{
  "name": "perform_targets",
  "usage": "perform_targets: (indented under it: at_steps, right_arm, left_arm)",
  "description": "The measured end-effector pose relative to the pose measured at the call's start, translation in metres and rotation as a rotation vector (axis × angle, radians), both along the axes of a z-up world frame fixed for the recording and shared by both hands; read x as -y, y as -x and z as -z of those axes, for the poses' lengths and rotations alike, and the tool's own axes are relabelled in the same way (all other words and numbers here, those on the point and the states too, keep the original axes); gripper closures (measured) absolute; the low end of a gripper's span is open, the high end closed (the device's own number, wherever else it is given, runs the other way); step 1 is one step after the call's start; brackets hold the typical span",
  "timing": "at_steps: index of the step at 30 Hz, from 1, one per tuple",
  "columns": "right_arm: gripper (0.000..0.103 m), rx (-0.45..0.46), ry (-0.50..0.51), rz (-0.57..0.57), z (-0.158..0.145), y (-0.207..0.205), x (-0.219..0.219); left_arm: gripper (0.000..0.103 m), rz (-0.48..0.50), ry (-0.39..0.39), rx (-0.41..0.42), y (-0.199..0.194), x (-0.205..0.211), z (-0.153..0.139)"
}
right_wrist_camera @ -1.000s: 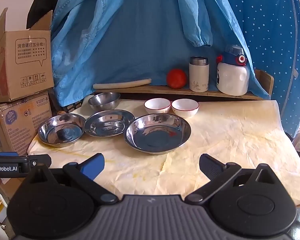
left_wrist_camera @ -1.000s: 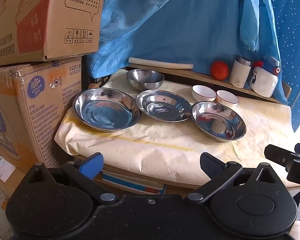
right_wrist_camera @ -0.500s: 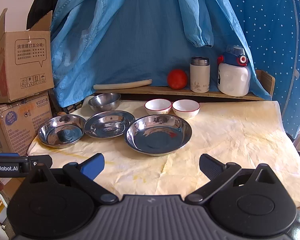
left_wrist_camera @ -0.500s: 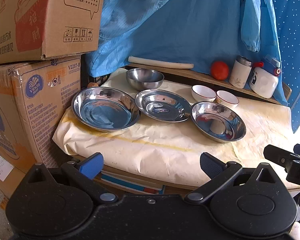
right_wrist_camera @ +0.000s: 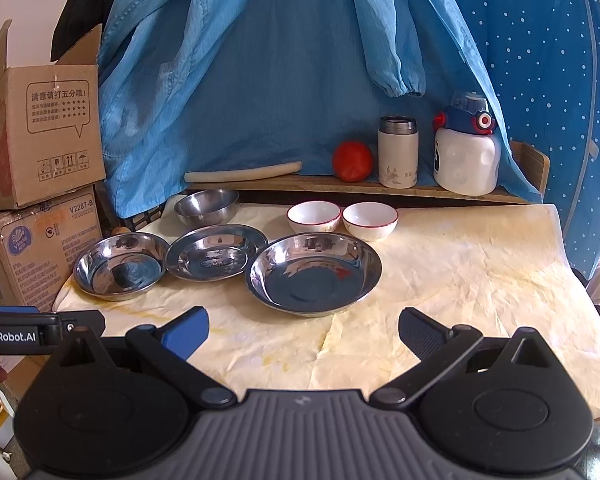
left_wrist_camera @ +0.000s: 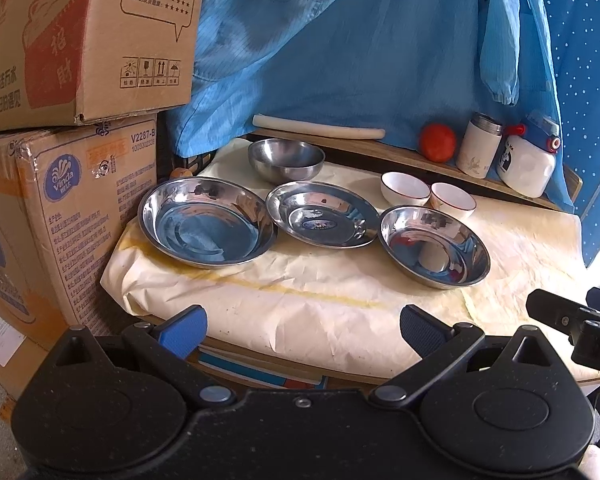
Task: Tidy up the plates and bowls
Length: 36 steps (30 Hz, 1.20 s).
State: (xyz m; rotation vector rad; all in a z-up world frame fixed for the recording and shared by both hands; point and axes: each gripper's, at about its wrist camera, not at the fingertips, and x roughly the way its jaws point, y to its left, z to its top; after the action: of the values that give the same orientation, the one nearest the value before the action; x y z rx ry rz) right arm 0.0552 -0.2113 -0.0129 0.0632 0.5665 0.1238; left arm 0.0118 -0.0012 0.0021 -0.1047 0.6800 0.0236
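Three shiny steel plates sit in a row on the crinkly yellowed paper: left plate (left_wrist_camera: 206,222), middle plate (left_wrist_camera: 322,214) touching it, right plate (right_wrist_camera: 314,272). All shallow, round, empty. Behind the middle plate there's a deeper steel bowl (left_wrist_camera: 286,159), and two little red-rimmed white bowls (right_wrist_camera: 342,220) touching, also empty. Left gripper (left_wrist_camera: 300,326) and right gripper (right_wrist_camera: 302,326) both hang wide apart, holding nothing, short of the plates.
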Motion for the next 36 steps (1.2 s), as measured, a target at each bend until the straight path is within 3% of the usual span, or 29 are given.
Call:
perform_targets:
  at_steps: [36]
  right_arm:
    - [0.000, 0.001, -0.001, -0.001, 0.0016, -0.0025, 0.0000]
  left_arm:
    - [0.001, 0.002, 0.000, -0.009, -0.0074, 0.0007, 0.0036]
